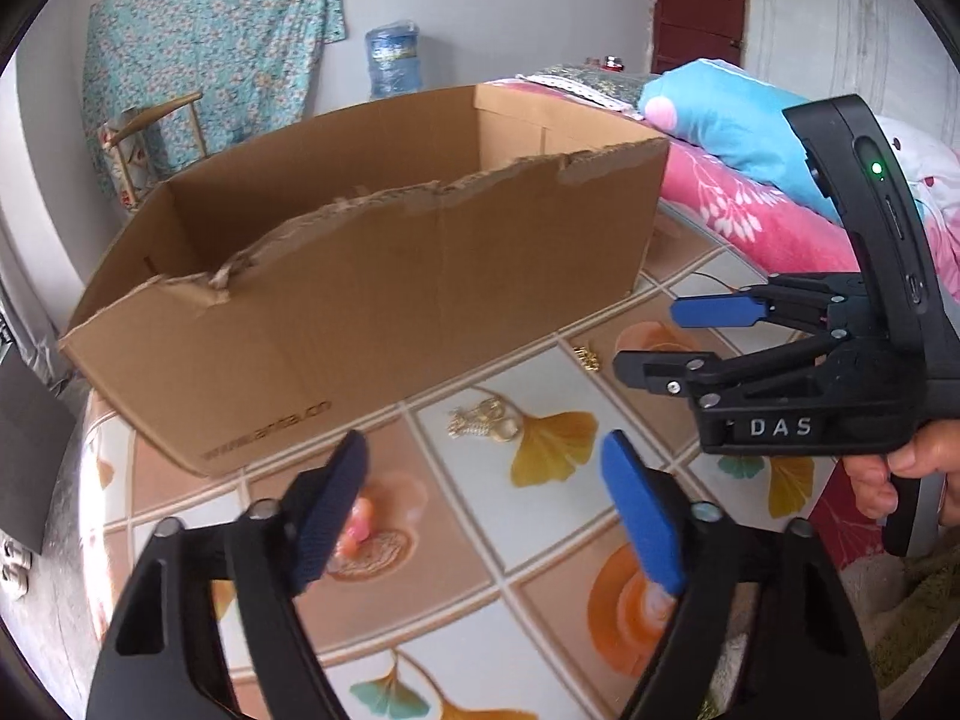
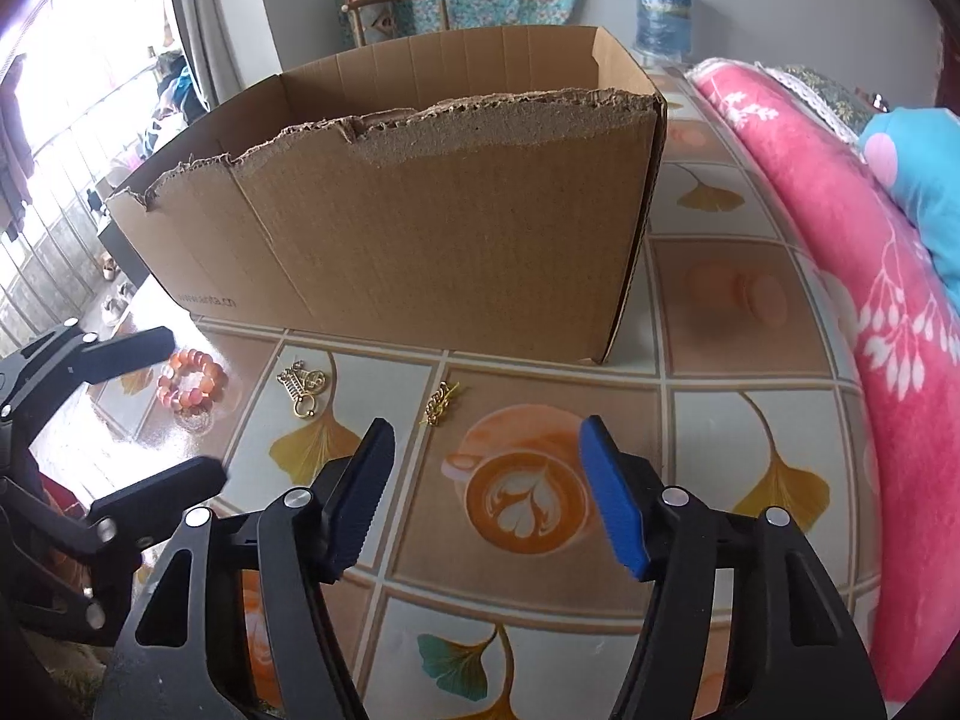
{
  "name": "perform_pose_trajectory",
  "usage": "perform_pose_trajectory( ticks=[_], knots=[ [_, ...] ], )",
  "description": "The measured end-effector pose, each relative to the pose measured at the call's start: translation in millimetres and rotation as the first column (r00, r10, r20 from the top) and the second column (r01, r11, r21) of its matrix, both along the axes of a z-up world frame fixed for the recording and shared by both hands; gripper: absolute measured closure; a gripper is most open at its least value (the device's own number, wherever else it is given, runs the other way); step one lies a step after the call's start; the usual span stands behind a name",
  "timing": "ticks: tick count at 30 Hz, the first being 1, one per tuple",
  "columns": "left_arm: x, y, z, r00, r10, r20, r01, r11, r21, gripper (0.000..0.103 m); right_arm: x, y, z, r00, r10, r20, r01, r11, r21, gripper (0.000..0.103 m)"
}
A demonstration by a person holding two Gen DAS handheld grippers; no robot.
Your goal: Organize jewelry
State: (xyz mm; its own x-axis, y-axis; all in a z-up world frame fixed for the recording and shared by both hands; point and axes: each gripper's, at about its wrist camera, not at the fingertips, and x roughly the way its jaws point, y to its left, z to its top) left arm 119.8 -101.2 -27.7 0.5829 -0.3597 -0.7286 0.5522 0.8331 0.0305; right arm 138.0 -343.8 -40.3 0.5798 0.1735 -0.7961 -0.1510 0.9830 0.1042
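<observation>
Both tongs tilt downward, jaws apart, gripping nothing — left gripper (image 1: 486, 510), right gripper (image 2: 486, 498) marked "DAS"; torn brown cardboard box (image 2: 420, 240) ahead.

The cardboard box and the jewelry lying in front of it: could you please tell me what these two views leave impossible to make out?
- Cardboard box interior: hidden by its torn front wall in both wrist views.
- Small gold piece: too small in the left wrist view; in the right wrist view its type is unclear.
- Gold cluster: tangled, item count unclear.
- Orange bead bracelet: washed by glare, right wrist view; behind a finger in the left.
</observation>
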Motion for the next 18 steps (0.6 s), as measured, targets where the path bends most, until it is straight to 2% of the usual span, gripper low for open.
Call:
perform_pose_trajectory(
  ticks=[5,10,13,18],
  knots=[
    [9.8,-13.1,-4.7,0.999,-0.039,-0.035,0.038,0.999,-0.026,0.054,-1.5,-1.0,-1.5,1.0,-0.001,0.004,0.001,1.0,0.001,0.046],
    [24.6,-20.8,-14.0,0.997,-0.023,-0.078,0.021,0.999,-0.025,0.075,-0.5,-0.4,-4.9,1.0,0.005,-0.008,-0.005,1.0,0.008,0.046],
    [32.7,-22.3,-21.2,0.994,-0.006,-0.106,0.006,1.0,-0.006,0.082,0.2,-0.4,-7.7,1.0,0.007,-0.017,-0.007,1.0,0.011,0.046],
    [37.1,-21.8,-27.3,0.992,-0.005,-0.125,0.005,1.0,0.002,0.083,-0.3,0.1,-8.9,1.0,0.007,-0.02,-0.006,1.0,0.012,0.046]
  ],
)
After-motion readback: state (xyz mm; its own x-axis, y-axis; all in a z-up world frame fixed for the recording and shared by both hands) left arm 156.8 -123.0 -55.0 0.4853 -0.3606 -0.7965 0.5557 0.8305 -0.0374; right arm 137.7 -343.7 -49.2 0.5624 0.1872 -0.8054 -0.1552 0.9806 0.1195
